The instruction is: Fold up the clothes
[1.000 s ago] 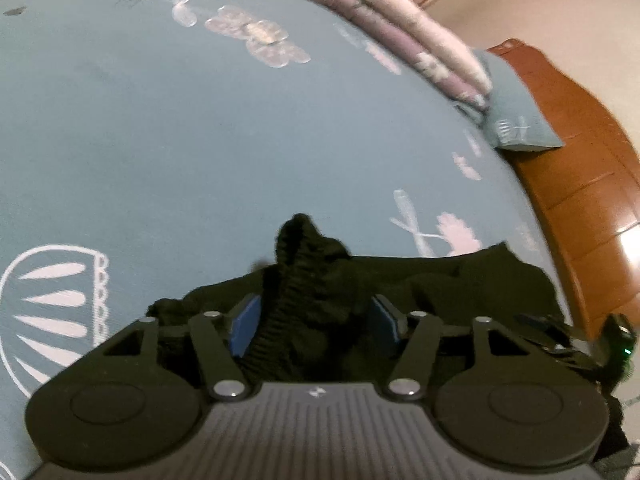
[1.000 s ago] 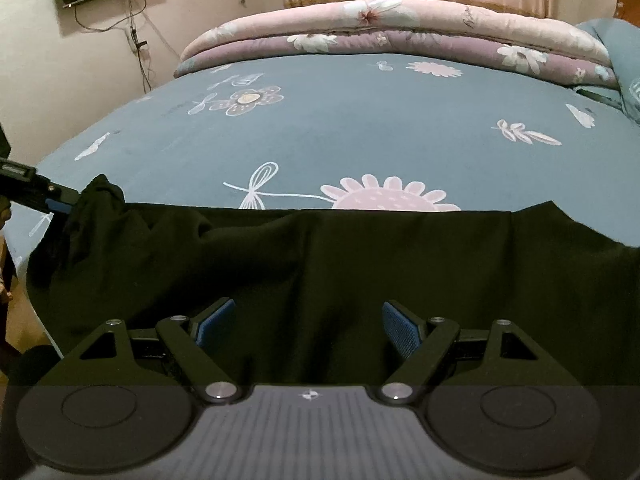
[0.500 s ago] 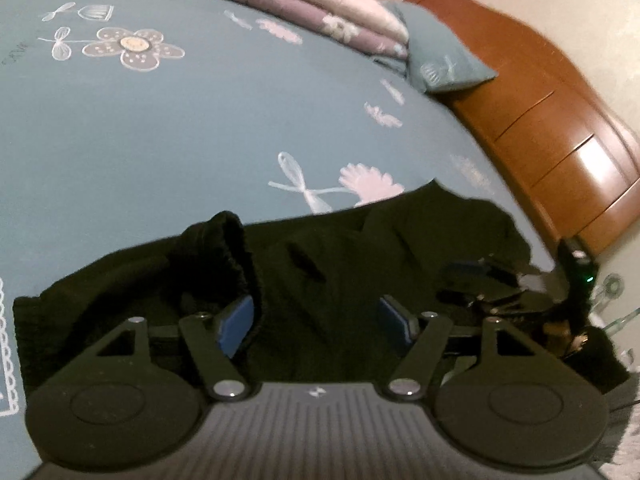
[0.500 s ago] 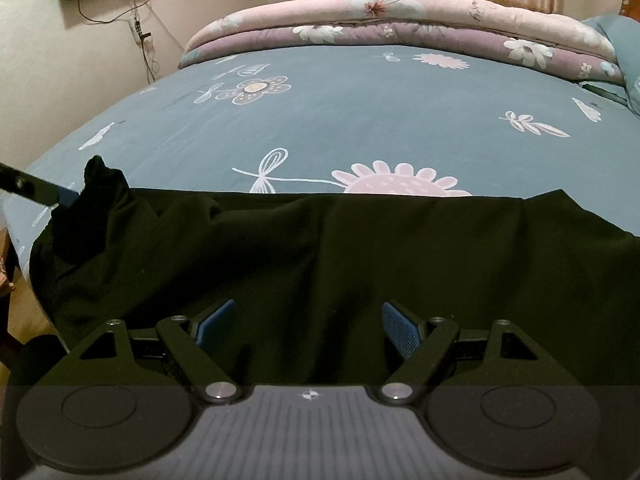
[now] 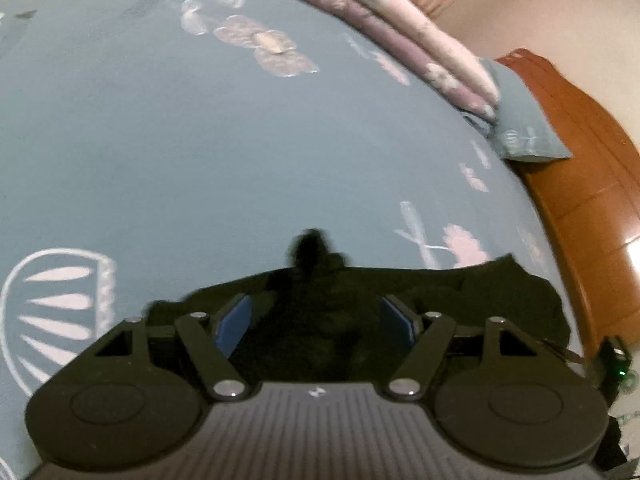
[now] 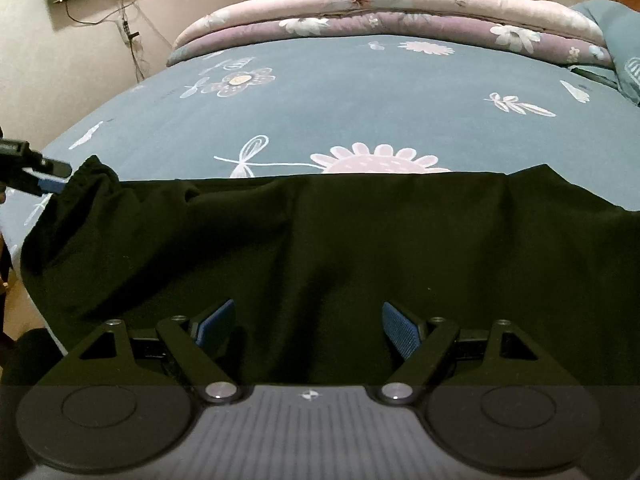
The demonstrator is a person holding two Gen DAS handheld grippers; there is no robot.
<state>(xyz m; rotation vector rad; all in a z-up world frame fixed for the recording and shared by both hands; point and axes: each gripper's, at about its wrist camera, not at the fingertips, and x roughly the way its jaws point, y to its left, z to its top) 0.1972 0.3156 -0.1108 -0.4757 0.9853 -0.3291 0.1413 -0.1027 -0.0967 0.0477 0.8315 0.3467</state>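
Black garment spread across the blue bed, right gripper wide open over its near edge, left gripper open around a bunched corner, gripping nothing.

The left black plastic two-finger gripper is showing two round black discs, thin black arms with shiny silver screws, bright blue finger pads and a grey ribbed body with a tiny white mark. The right black plastic two-finger gripper is looking just the same, with bumpy blue pads.
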